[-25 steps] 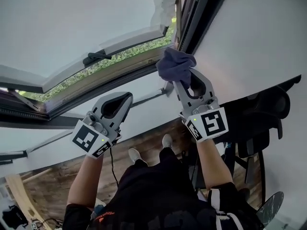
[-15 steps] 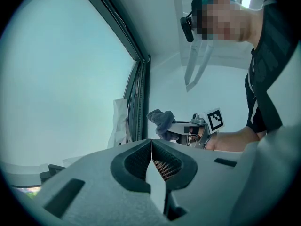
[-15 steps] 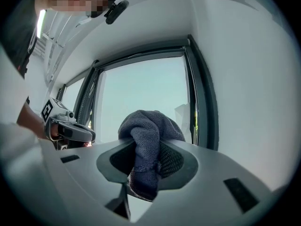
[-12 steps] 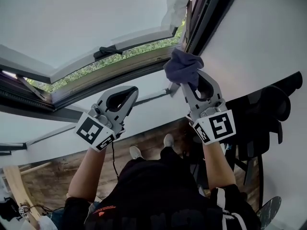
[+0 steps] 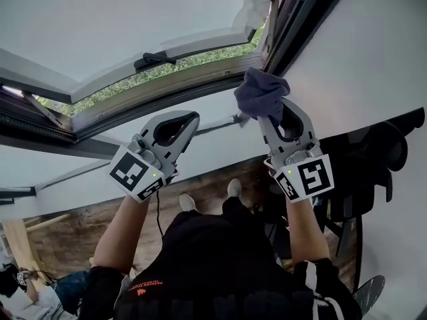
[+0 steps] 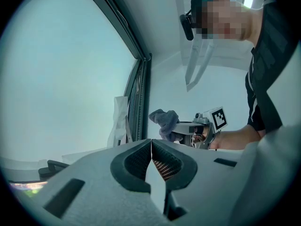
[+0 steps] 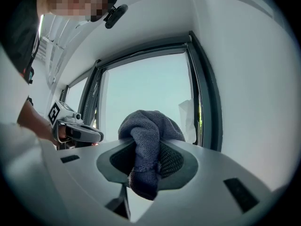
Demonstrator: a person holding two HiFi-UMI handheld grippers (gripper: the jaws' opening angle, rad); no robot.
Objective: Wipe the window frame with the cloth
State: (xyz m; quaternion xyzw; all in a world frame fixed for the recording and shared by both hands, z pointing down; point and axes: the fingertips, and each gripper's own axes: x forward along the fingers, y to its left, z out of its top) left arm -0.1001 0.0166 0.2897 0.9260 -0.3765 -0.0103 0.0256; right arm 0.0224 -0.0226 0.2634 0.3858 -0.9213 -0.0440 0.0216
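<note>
Window frame [image 5: 300,19] cut off at top, cloth [image 5: 261,92] partly hidden inside right gripper [image 5: 268,114]

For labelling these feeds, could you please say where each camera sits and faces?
Head view: on the head, down at window frame, left gripper, right gripper; forearms, legs show.
Left gripper view: on it, along shut jaws toward the cloth; an arm shows.
Right gripper view: on it, along jaws clamping cloth, toward window frame; forearm shows.
Shared: all show the cloth.

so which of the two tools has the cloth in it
The right tool: it is shut on the dark cloth. The left tool is shut with nothing between its jaws.
</note>
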